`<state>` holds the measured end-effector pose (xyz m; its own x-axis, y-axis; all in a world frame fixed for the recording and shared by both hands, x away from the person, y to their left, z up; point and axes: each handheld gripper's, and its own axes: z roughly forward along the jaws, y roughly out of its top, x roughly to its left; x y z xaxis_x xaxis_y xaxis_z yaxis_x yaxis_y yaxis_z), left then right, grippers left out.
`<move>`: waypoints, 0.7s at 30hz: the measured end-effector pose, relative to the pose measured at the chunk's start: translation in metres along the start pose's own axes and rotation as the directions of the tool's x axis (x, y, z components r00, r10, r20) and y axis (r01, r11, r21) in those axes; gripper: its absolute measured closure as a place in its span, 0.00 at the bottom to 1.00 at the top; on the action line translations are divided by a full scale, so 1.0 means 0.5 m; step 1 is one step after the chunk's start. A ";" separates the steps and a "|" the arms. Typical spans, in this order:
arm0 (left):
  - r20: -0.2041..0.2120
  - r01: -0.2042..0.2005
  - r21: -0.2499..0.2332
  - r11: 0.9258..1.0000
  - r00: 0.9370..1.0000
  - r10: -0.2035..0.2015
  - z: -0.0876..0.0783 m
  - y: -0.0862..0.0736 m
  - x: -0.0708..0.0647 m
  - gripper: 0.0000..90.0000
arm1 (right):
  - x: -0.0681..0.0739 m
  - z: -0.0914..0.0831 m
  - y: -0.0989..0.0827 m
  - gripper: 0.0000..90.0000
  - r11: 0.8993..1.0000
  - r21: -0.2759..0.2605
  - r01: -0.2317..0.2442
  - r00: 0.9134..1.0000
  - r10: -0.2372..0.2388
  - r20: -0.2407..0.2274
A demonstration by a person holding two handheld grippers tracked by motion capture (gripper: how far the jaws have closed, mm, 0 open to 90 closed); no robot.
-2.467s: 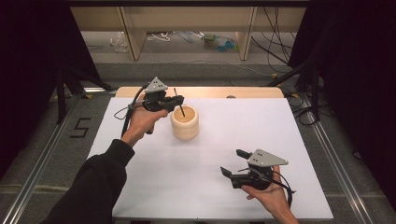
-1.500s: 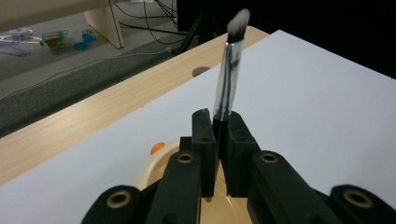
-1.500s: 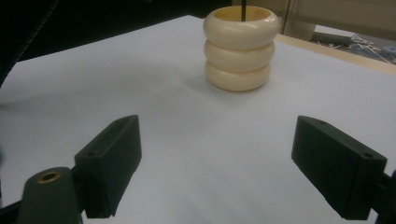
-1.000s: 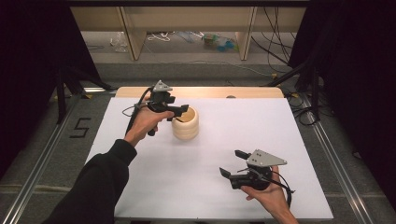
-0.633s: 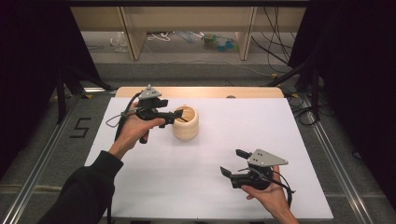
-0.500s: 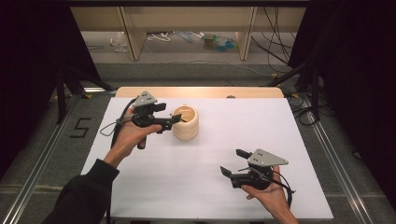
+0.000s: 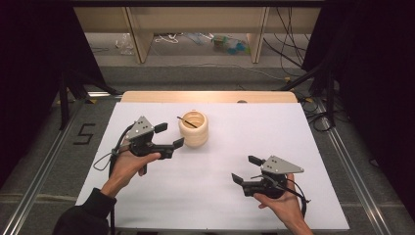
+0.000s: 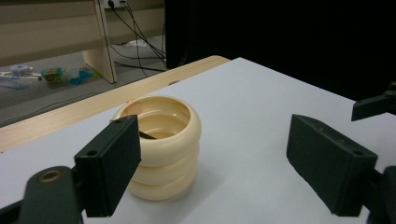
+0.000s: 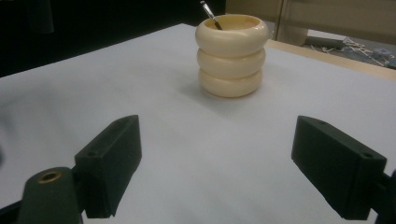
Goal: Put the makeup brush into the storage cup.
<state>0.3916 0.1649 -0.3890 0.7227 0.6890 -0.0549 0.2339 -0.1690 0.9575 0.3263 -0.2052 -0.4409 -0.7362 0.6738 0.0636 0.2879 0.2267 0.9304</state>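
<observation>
From above, the cream ribbed three-ring holder (image 7: 193, 129) is standing on the white table sheet (image 7: 293, 132) with a thin dark brush (image 7: 187, 122) leaning inside.

The left gripper (image 7: 169, 135), just beside it, has just been opening its jaws, nothing between them.

The left gripper view is showing the holder (image 8: 161, 144) behind the spread jaws.

The right gripper (image 7: 243, 170), well apart from the holder, is resting with jaws wide and empty.

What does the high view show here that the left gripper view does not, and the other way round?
High view: both hands with their grippers, the left gripper beside the holder, the right gripper nearer the person, and the full white table with the floor around it. Left gripper view: a close look into the cream ribbed holder, with the dark brush lying against its inner wall, and nothing between that gripper's open jaws. Both: the holder with the brush in it, the white table, and the cabled shelving behind.
</observation>
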 end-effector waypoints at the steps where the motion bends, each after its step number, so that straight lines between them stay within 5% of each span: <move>1: 0.003 0.005 -0.001 1.000 1.000 -0.005 -0.004 -0.004 -0.001 0.20 | 0.000 0.000 0.000 0.19 1.000 -0.002 0.001 1.000 -0.001 0.001; 14: -0.019 0.021 -0.013 1.000 1.000 -0.021 -0.064 -0.084 0.014 0.19 | -0.008 -0.017 0.001 0.18 1.000 -0.005 -0.003 1.000 0.003 0.016; 21: -0.021 -0.013 -0.028 1.000 1.000 0.012 -0.083 -0.105 0.011 0.19 | -0.010 -0.027 -0.001 0.18 1.000 -0.022 0.000 1.000 0.000 0.019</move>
<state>0.3563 0.2068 -0.4275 0.7120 0.7011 -0.0372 0.2064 -0.1585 0.9655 0.3218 -0.2181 -0.4370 -0.7241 0.6874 0.0569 0.2744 0.2114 0.9381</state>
